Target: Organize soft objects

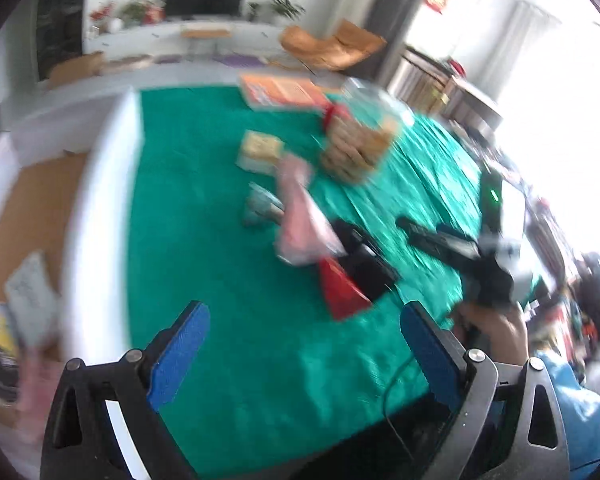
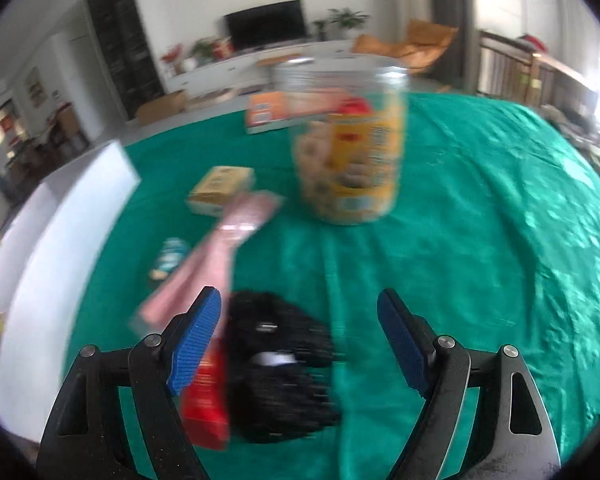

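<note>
Hovering low in the right wrist view, the right tool point(image 2: 299, 340) stands wide open and holds nothing, its blue pads either side of a black knitted soft item point(image 2: 280, 364) lying on the green-clothed table point(image 2: 480, 240) at bottom centre. Touching that item's left edge is a flat red packet point(image 2: 204, 408), and a pale pink soft pouch point(image 2: 216, 252) stretches up and left from there. In the left wrist view the left tool point(image 1: 304, 352) is likewise spread wide and empty, over bare green cloth at the lower middle of the frame, well apart from the pink pouch point(image 1: 300, 220). Further up sit a small teal-patterned bundle point(image 2: 170, 258), a tan cardboard box point(image 2: 222, 190), a clear plastic jar of snacks with a yellow label point(image 2: 348, 144) and an orange box point(image 2: 276, 110). Judging from this spread, nothing is gathered yet: the soft pieces lie loose among the hard ones, so the sorting looks barely begun, with the black item the likeliest first pick.
</note>
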### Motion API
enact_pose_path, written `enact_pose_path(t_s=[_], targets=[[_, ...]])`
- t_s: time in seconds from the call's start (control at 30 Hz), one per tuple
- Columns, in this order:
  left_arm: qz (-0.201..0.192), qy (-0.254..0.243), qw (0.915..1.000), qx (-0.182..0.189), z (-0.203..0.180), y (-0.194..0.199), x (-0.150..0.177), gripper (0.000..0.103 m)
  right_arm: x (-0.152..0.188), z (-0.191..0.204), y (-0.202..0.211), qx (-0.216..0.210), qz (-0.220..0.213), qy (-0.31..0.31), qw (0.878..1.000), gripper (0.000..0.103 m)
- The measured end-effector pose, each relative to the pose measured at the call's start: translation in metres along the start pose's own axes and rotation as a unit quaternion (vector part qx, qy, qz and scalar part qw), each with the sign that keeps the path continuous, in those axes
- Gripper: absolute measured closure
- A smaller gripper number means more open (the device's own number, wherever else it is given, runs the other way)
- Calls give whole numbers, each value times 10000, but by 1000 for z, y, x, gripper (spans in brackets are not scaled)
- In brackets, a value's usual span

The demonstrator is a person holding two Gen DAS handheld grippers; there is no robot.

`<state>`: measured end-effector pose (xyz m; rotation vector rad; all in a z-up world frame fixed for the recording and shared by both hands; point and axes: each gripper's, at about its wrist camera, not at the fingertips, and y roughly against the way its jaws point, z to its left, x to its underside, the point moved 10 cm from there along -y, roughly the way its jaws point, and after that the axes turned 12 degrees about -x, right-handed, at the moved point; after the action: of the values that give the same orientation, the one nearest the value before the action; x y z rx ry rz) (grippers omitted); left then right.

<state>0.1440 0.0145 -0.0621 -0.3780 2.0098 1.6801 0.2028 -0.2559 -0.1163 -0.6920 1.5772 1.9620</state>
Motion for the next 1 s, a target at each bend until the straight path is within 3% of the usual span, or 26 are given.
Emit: enact_pose_path(t_s=[0.07, 0.13, 0.33, 0.4, 0.47, 0.7, 1.0], targets=[[229, -101, 9997, 36, -18, -25, 13, 7, 4, -41, -5, 525, 49, -282, 9982, 20], [470, 20, 9989, -90, -22, -52, 24, 7, 7, -70, -7, 769, 10, -524, 9957, 20], [714, 242, 9948, -686, 7, -107, 40, 7, 34, -130, -1, 1136, 99, -991, 9885, 20], [703, 156, 9939, -837, 12, -120, 40, 7, 30, -134, 2, 1118, -46, -1034, 9883, 20], [456, -45, 9941, -980, 14, -127, 36, 7, 34, -138, 0, 1114, 17, -1051, 9882, 19], [254, -466, 9878, -1467, 18, -149, 16, 0, 33, -140, -3, 1140, 37, -998, 9884, 18], [-173, 63, 9842, -1760, 44, -180, -40, 0, 39, -134, -4, 1150, 56, -979, 9885, 17]])
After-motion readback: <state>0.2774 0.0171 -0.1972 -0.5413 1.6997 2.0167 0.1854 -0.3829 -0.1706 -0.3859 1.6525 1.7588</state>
